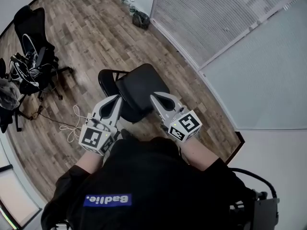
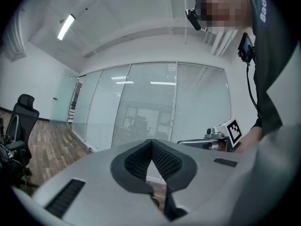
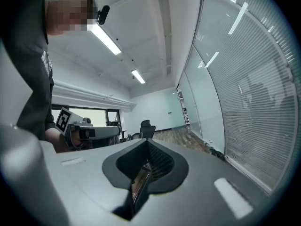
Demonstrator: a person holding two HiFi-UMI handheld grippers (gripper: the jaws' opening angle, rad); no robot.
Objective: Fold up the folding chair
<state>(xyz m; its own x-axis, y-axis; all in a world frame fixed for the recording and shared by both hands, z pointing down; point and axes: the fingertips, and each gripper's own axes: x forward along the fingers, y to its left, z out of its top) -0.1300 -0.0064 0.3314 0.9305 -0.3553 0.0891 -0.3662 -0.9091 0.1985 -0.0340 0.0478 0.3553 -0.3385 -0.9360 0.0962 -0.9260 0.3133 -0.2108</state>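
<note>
A black folding chair (image 1: 139, 91) stands unfolded on the wood floor just in front of me, its padded seat facing up. My left gripper (image 1: 116, 99) is over the seat's left edge and my right gripper (image 1: 156, 98) over its right edge. Whether either touches the chair I cannot tell. Both point level and away from me. In the left gripper view the left gripper (image 2: 151, 142) is shut with nothing between its pads, and the right gripper (image 2: 221, 134) shows beside it. In the right gripper view the right gripper (image 3: 146, 142) is likewise shut and empty, with the left gripper (image 3: 84, 132) alongside.
A black office chair (image 1: 33, 56) draped with cables stands at the left, and a white cable (image 1: 72, 123) lies on the floor near it. A glass wall with blinds (image 1: 216, 23) runs along the right. A dark bag (image 1: 140, 19) sits at its foot.
</note>
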